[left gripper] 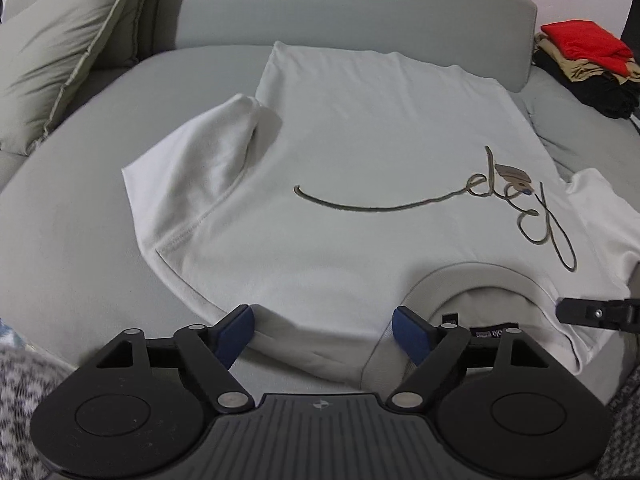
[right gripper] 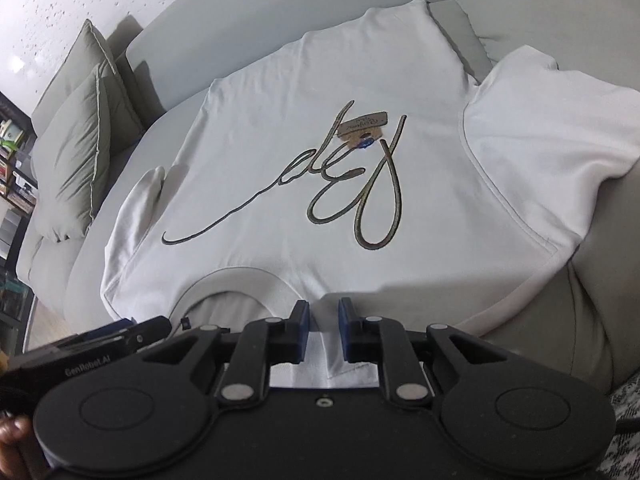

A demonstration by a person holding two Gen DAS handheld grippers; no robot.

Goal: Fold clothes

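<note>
The left tool (left gripper: pixel 322 330) stood wide open over the white T-shirt's (left gripper: pixel 360 140) near hem, gripping nothing, while the right tool (right gripper: pixel 323 312), at its three o'clock, had narrowed onto a fold of the shirt, which lay spread face-up across the grey sofa (left gripper: pixel 80 220).

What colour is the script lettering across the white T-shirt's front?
Olive-gold with a dark edge, on the T-shirt; the lettering shows best in the right wrist view.
</note>
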